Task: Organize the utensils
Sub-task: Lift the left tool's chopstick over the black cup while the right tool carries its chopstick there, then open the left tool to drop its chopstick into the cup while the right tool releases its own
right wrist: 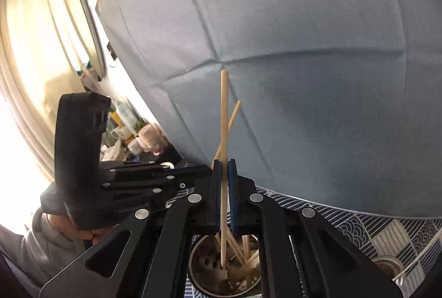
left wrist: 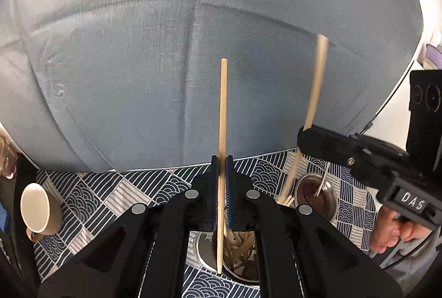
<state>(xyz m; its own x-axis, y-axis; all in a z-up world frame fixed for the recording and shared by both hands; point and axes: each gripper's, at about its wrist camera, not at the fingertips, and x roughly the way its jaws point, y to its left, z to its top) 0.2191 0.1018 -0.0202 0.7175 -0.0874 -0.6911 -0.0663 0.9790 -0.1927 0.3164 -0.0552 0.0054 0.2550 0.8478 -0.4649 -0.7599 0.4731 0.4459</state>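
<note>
Left gripper (left wrist: pixel 221 187) is clamped on a single wooden chopstick (left wrist: pixel 222 115), shown in its own wrist view standing nearly upright between the blue pads, its lower tip hanging at the near-left rim of a steel perforated holder (left wrist: pixel 205 248) that already carries other chopsticks, on the patterned cloth of the tabletop (left wrist: pixel 91 198). To the right in this view, the right gripper (left wrist: pixel 306 136) pinches a blurred second chopstick (left wrist: pixel 316 82); beyond it stands a second steel cup (left wrist: pixel 330 204) with a spoon (left wrist: pixel 323 182) in it, and a beige mug (left wrist: pixel 37 208) lies tipped near the tabletop's left edge. From the right wrist, that gripper (right wrist: pixel 225 195) is closed on its chopstick (right wrist: pixel 223 132), whose tip hangs inside the holder (right wrist: pixel 201 256) above the perforated bottom, with the left gripper's body (right wrist: pixel 154 176) close on the left and its stick (right wrist: pixel 233 115) leaning behind. Only this view shows the right stick already over the opening; only the left view shows the mug and the spoon cup. Judging from this, the left stick sits right at the rim, so letting go now could drop it outside, and the two crossing sticks could knock each other.
</note>
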